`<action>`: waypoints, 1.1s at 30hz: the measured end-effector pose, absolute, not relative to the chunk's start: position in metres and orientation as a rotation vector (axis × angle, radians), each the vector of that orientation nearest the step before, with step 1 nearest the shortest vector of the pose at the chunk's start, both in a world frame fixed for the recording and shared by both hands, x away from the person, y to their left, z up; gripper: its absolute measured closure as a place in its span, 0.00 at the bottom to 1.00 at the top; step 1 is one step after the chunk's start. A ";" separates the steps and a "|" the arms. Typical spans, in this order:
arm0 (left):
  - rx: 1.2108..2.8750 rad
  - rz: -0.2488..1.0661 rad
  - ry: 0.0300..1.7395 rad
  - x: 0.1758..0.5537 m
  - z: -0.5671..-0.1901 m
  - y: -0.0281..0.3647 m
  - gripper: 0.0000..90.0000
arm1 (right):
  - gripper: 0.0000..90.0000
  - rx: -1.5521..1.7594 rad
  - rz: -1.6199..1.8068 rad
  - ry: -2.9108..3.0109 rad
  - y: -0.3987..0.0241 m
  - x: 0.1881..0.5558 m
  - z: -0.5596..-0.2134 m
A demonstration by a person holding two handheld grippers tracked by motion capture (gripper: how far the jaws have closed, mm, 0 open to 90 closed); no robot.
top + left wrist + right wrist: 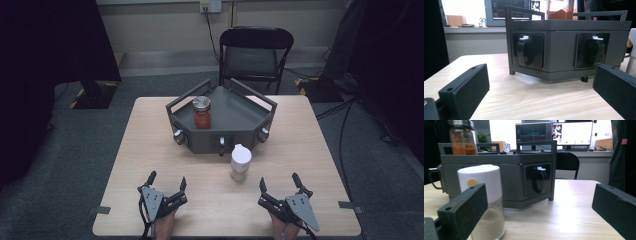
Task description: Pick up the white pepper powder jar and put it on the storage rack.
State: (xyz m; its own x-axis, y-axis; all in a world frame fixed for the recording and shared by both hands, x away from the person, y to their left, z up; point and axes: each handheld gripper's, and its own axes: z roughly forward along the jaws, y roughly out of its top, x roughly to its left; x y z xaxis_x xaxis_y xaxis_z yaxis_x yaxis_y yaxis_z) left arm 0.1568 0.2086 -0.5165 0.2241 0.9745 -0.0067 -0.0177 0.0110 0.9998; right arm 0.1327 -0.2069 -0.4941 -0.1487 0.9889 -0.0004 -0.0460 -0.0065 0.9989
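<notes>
Desk (150,150), light wood grain, rectangular, seen from above with grey carpet around it.

Stand (240,117): dark grey, angular, with raised rails along its edges, set at the far middle of the desk. Three recessed knobs with white tips on its near faces; two of them show close in the left gripper view (525,50).

Jar with orange contents (201,112): metal lid, upright on the stand's top, toward its left side.

Jar with white cap (240,162): clear body, pale powder inside, upright on the desk just in front of the stand, right of centre. In the right gripper view (482,200) it stands close behind the left jaw.

Left gripper (166,181): near left edge of the desk, jaws spread wide, holding nothing.

Right gripper (279,181): near right edge, jaws likewise wide apart, empty; the white-capped jar is near it but apart.

Chair (256,52): black, folding, beyond the far edge of the desk.
</notes>
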 end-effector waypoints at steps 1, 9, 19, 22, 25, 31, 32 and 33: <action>1.288 1.044 1.032 0.157 -0.516 0.209 0.00 | 0.00 1.096 1.345 1.283 -0.207 0.133 -0.493; 1.288 1.044 1.032 0.157 -0.517 0.209 0.00 | 0.00 1.055 1.350 1.298 -0.202 0.134 -0.484; 1.287 1.044 1.032 0.157 -0.517 0.209 0.00 | 0.00 1.006 1.371 1.332 -0.195 0.140 -0.470; 1.287 1.044 1.032 0.157 -0.517 0.209 0.00 | 0.00 0.996 1.381 1.348 -0.193 0.143 -0.466; 1.287 1.045 1.034 0.157 -0.517 0.208 0.00 | 0.00 0.986 1.389 1.365 -0.191 0.146 -0.462; 1.286 1.045 1.034 0.157 -0.517 0.208 0.00 | 0.00 0.979 1.395 1.391 -0.187 0.153 -0.453; 1.286 1.045 1.034 0.157 -0.517 0.208 0.00 | 0.00 0.978 1.396 1.393 -0.186 0.154 -0.450; 1.287 1.045 1.034 0.157 -0.516 0.208 0.00 | 0.00 0.977 1.398 1.391 -0.185 0.155 -0.449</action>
